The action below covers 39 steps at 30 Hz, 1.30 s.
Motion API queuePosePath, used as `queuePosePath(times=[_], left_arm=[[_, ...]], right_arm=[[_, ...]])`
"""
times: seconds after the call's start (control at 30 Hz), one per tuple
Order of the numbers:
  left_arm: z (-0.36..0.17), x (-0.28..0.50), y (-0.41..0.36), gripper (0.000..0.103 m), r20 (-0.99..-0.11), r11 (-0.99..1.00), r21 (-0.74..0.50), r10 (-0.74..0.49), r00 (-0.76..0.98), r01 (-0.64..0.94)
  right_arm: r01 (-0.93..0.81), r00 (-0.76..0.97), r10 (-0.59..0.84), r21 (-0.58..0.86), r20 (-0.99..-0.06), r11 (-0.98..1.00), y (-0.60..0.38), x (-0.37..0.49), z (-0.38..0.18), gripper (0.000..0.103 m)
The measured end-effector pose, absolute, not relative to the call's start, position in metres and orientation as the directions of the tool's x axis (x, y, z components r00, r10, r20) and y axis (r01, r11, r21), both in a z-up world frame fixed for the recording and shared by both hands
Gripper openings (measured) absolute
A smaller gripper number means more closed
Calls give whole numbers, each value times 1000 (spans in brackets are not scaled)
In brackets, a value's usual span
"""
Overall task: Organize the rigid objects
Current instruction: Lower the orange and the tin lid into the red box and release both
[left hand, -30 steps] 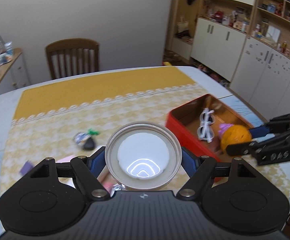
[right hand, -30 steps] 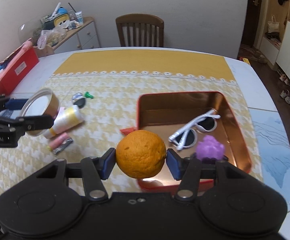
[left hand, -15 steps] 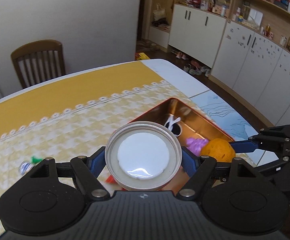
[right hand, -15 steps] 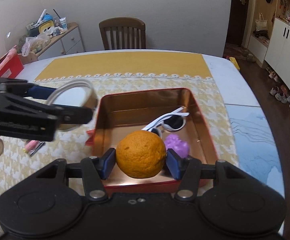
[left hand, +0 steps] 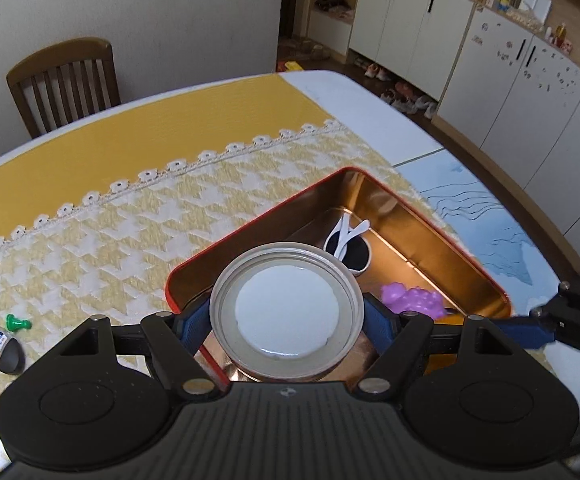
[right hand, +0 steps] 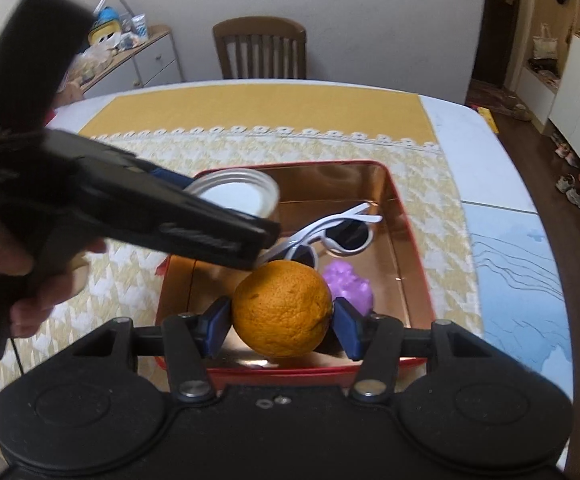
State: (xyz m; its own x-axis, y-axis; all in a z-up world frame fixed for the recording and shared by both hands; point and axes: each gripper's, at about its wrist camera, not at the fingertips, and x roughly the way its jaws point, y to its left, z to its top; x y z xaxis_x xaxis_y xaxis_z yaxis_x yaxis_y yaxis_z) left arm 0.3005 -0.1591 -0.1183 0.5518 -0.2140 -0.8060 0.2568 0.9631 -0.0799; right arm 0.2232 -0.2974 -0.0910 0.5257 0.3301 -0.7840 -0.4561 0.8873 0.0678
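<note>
From the left wrist, the left tool (left hand: 287, 320) is clamped by its two blue pads on a round metal can (left hand: 287, 312) with a white disc set inside a ribbed silvery rim; the can hangs over the near corner of a rectangular tin box (left hand: 470, 264), red outside and coppery and reflective inside. In the box lie one pair of white-framed sunglasses (left hand: 348, 246) with dark lenses and one knobbly purple toy (left hand: 414, 298), partly hidden behind the can and the tool's right finger. The right tool (left hand: 570, 316) reaches in from the right edge, black with a blue pad. On the yellow houndstooth tablecloth (left hand: 129, 220) to the left sit one small green pin-shaped piece (left hand: 17, 323) and, just beside it, one small tube-like item (left hand: 1, 350) with a dark cap; a wooden slat-back chair (left hand: 63, 82) stands beyond the tabletop. From the right wrist, the right tool (right hand: 283, 326) grips a single orange (right hand: 283, 308), dimpled and round, between its blue pads above the near end of the tin box (right hand: 400, 216). The left tool (right hand: 233, 218), blurred and black, crosses in front from the left with the person's hand (right hand: 21, 280) on its handle, covering part of the can (right hand: 237, 192) and of the sunglasses (right hand: 346, 232). The purple toy (right hand: 350, 286) sits just right of the orange.
</note>
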Motion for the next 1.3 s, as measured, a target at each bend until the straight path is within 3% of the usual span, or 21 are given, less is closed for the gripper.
queuePosePath(times=[0.67, 1.17, 1.3], left_arm=[[-141, 321, -172, 77, -834, 970, -60, -179, 522, 236], [-141, 316, -175, 77, -834, 973, -75, -180, 521, 217], [-135, 310, -171, 77, -821, 974, -81, -185, 541, 210]], right_arm=[[-496, 439, 302, 52, -846, 867, -276, 233, -126, 53], [-490, 459, 341, 87, -820, 867, -295, 232, -114, 55], [-489, 467, 351, 93, -812, 867, -300, 231, -107, 61]])
